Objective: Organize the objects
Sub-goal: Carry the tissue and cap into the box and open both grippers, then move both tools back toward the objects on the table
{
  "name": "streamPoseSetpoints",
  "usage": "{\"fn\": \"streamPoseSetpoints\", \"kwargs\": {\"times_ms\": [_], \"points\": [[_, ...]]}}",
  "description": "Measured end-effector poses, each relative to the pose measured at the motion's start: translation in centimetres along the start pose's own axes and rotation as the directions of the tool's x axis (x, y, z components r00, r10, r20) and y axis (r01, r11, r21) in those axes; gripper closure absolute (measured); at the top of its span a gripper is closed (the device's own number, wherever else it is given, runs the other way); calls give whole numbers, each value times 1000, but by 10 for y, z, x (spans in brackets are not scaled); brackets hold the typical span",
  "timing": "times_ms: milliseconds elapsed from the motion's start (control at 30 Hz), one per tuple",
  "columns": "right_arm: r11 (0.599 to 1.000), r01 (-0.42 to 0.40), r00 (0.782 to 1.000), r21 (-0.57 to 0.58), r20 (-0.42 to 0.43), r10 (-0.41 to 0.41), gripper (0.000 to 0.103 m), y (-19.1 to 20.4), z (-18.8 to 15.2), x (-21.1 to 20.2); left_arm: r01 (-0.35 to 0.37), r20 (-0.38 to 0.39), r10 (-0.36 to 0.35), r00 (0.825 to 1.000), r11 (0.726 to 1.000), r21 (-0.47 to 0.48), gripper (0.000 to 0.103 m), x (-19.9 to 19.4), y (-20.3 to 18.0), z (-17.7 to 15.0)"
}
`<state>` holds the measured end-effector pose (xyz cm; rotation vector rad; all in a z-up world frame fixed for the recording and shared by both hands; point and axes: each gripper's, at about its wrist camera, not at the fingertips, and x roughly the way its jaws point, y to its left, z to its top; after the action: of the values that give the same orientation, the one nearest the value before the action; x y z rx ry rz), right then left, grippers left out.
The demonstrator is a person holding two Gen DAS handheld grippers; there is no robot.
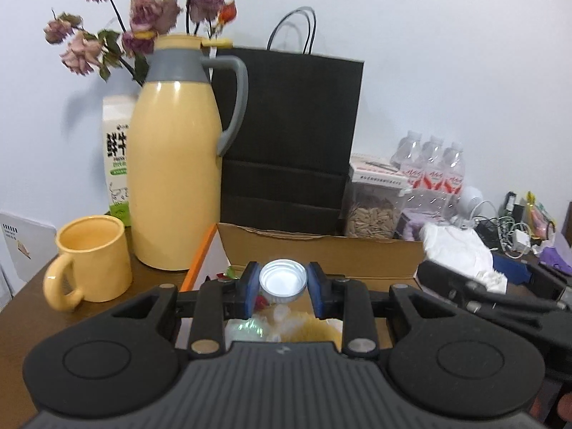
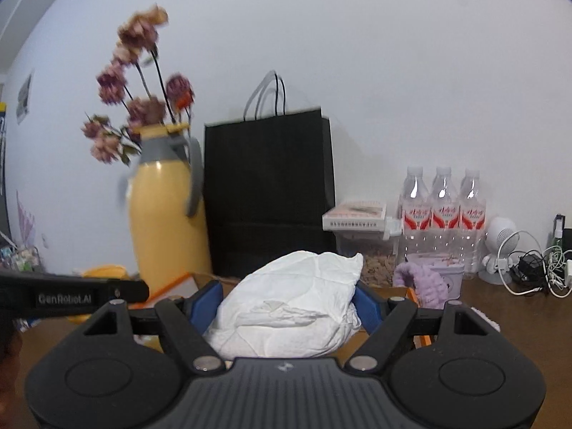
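My left gripper [image 1: 282, 282] is shut on a small white bottle cap [image 1: 282, 280], its hollow side facing the camera, held above an open cardboard box [image 1: 321, 246]. Crumpled packets lie in the box below the cap. My right gripper [image 2: 287, 300] is shut on a bulky white crumpled bag [image 2: 289, 307], its blue pads pressing both sides. In the left wrist view the right gripper [image 1: 500, 296] shows at the right edge with the white bag [image 1: 461, 254] in it. The left gripper's black arm [image 2: 71, 296] crosses the left of the right wrist view.
A yellow thermos jug [image 1: 175, 164], a yellow mug [image 1: 93, 257], a milk carton [image 1: 116, 161] and dried flowers [image 1: 143, 18] stand at the left. A black paper bag [image 1: 289, 136] rises behind the box. A seed container [image 1: 375, 200], three water bottles [image 2: 443, 211], a purple cloth [image 2: 422, 282] and tangled cables [image 2: 536, 271] lie right.
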<state>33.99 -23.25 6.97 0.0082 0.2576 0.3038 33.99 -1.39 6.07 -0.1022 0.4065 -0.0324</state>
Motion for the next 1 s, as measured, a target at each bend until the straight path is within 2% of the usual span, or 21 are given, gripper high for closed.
{"fn": "streamPoseSetpoints", "kwargs": {"times_ms": [200, 467, 500, 567, 633, 700, 1000], "points": [[1000, 9, 995, -29, -94, -12, 26, -7, -15, 33, 4, -20, -3, 1000, 1000, 28, 74, 31, -3, -1], [999, 7, 986, -44, -163, -14, 25, -7, -27, 42, 10, -21, -8, 1000, 997, 78, 73, 43, -5, -10], [999, 11, 986, -47, -165, -19, 24, -6, -28, 40, 9, -19, -8, 1000, 996, 84, 67, 43, -6, -10], [998, 20, 986, -55, -163, -29, 17, -5, -30, 39, 4, -9, -3, 1000, 996, 92, 45, 42, -8, -11], [998, 23, 986, -54, -163, -31, 4, -5, -30, 39, -9, 14, 7, 1000, 996, 92, 0, 40, -9, -12], [999, 16, 987, -45, -162, -23, 0, -6, -30, 37, -23, 54, 19, 998, 996, 82, 0, 35, -9, -13], [998, 20, 990, -55, -136, -28, 0, -3, -27, 30, -37, 48, 34, 998, 998, 60, 0, 35, -6, -12]]}}
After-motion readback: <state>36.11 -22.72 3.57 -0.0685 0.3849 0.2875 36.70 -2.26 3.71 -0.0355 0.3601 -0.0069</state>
